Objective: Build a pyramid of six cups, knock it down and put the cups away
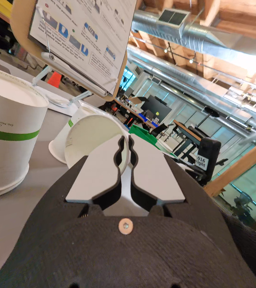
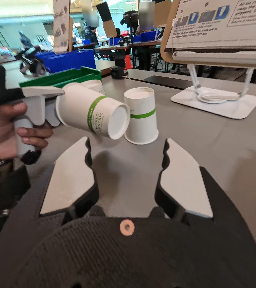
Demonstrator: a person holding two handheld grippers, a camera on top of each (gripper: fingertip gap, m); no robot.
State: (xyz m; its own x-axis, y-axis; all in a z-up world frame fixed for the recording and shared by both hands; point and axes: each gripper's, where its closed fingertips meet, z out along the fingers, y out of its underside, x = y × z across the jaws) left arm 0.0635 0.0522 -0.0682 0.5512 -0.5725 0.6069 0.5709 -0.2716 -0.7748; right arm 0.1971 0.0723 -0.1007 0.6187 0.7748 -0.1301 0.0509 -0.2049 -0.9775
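My left gripper (image 1: 126, 138) is shut on the rim of a white paper cup with a green band (image 1: 93, 140). In the right wrist view a hand holds the left gripper (image 2: 52, 101) at the left, with this cup (image 2: 93, 112) tilted on its side above the grey table (image 2: 202, 148), bottom facing me. My right gripper (image 2: 127, 140) is open and empty, just below and in front of the held cup. An upside-down cup (image 2: 141, 118) stands on the table right behind it.
A green bin (image 2: 61, 78) stands at the back left, with another cup (image 2: 94, 85) beside it. A white stand (image 2: 214, 101) carrying a printed sheet stands at the back right. In the left wrist view upside-down cups (image 1: 10, 132) stand close at the left. Blue bins and desks lie beyond.
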